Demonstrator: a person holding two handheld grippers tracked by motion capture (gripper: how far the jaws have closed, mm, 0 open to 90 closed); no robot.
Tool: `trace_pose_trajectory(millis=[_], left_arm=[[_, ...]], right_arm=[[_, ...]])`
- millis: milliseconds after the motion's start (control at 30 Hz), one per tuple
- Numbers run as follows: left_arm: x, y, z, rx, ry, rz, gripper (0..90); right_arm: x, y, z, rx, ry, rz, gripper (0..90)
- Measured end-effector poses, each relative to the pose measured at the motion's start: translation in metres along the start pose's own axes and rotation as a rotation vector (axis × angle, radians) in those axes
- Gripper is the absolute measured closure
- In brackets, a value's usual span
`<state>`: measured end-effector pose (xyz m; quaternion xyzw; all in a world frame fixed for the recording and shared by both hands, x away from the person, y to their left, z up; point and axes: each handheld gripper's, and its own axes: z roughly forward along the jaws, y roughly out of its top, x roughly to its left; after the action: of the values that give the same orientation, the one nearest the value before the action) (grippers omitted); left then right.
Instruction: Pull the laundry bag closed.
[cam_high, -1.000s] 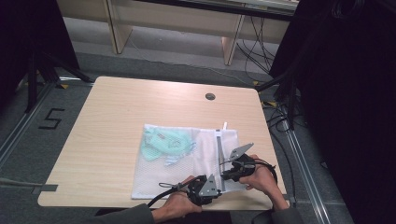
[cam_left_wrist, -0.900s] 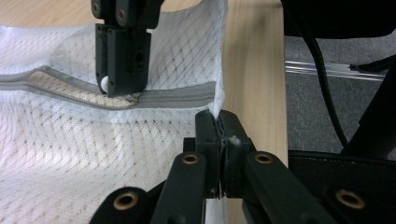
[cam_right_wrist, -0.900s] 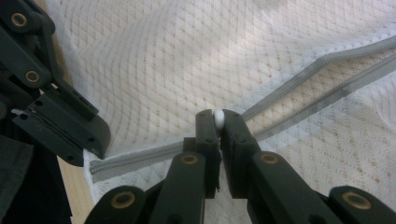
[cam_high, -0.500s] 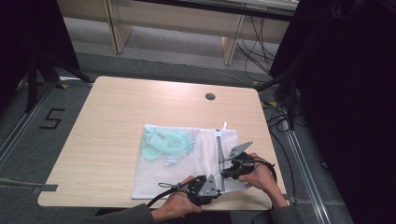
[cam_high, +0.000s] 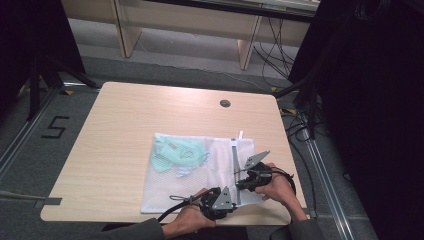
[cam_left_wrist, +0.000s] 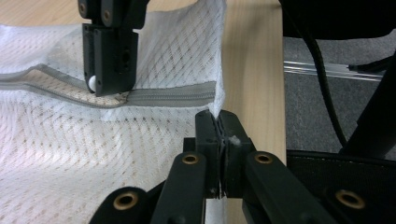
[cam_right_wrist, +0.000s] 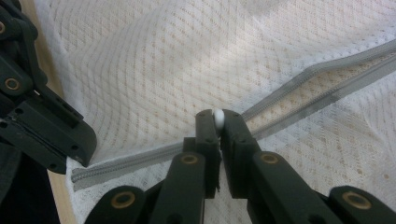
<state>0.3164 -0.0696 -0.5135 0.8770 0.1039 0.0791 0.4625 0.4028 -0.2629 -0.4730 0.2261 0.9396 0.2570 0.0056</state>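
Note:
A white mesh laundry bag (cam_high: 195, 187) lies flat on the wooden table (cam_high: 125, 120), with a teal garment (cam_high: 177, 155) inside it. A grey zipper (cam_high: 234, 160) runs along the bag's right side. My left gripper (cam_high: 231, 199) is shut on the bag's mesh edge (cam_left_wrist: 218, 105), just past the zipper's end (cam_left_wrist: 187, 95). My right gripper (cam_high: 241, 184) is shut on the white zipper pull (cam_right_wrist: 218, 116). In the right gripper view the zipper (cam_right_wrist: 317, 86) gapes open beyond the pull and is closed behind it. In the left gripper view, the right gripper (cam_left_wrist: 109, 60) stands close ahead on the zipper.
The two grippers work close together near the table's front right corner, beside its right edge (cam_high: 290, 165). A round cable hole (cam_high: 225, 103) sits in the table at the back. Floor cables (cam_high: 300, 125) and a metal rail lie to the right.

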Motion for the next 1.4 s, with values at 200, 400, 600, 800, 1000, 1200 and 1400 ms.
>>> trace_pose_trajectory(millis=[200,400,600,800,1000,1200,1400], left_arm=[[0.0,0.0,0.001,-0.003,-0.008,0.012,88.0],[0.0,0.0,0.0,-0.004,-0.007,0.006,88.0],[0.001,0.0,0.0,0.0,-0.007,0.002,88.0],[-0.001,0.0,-0.001,0.009,0.002,-0.004,88.0],[0.0,0.0,-0.002,0.006,0.003,-0.01,88.0],[0.0,0.001,-0.002,0.006,0.002,-0.008,88.1],[0.001,0.001,-0.004,0.013,0.009,-0.002,88.1]], right_arm=[[-0.001,0.001,0.0,0.005,0.003,-0.002,86.5],[-0.001,0.002,0.0,0.012,0.007,0.011,86.5],[-0.004,0.003,0.001,0.005,0.002,0.007,86.5],[-0.006,0.005,0.0,0.01,-0.009,0.012,86.5],[-0.009,0.006,0.002,0.003,-0.015,0.004,86.5],[-0.016,0.007,0.0,-0.021,-0.025,-0.002,86.5],[-0.018,0.011,0.0,-0.024,-0.038,-0.004,86.5]])
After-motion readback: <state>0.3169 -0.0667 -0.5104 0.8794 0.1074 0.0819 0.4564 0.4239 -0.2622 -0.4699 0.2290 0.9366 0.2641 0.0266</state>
